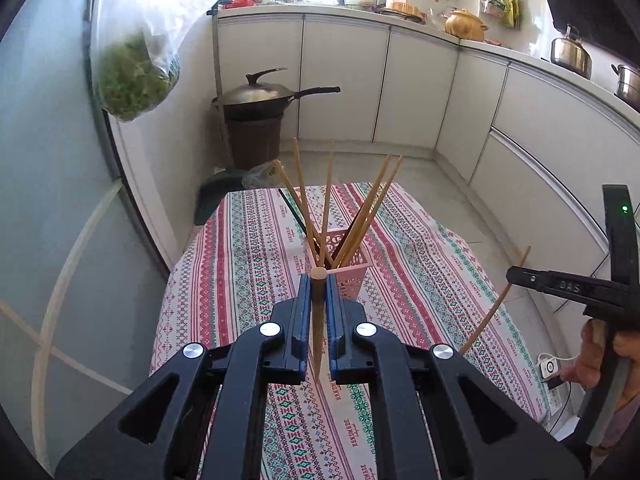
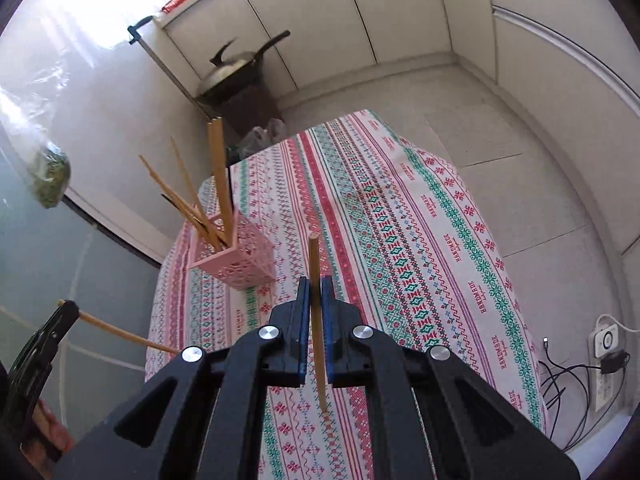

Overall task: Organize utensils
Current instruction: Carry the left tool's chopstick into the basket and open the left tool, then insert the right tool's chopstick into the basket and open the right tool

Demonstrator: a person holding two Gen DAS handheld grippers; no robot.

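Kitchen cabinets ring a table with a patterned tablecloth (image 2: 400,216). Left gripper (image 1: 319,280) is clamped on one chopstick (image 1: 318,320); right gripper (image 2: 315,284) likewise pinches another chopstick (image 2: 316,300). Pink holder (image 1: 352,264) stands beyond with more chopsticks (image 1: 328,200). Only the left view shows countertop pots (image 1: 466,24).

A home kitchen. White cabinets (image 1: 344,80) run under a counter (image 1: 400,14) that curves round the room, crowded with a clay pot (image 1: 464,22), a kettle (image 1: 570,52) and a steel pot (image 1: 628,84). A lidded wok (image 1: 260,94) sits on a brown bin (image 1: 254,140) in the corner, and a bag of greens (image 1: 132,76) hangs at the left. The worktop wears a patterned cloth (image 2: 400,216), with a pink basket (image 2: 236,260) of chopsticks (image 2: 218,176) on it.
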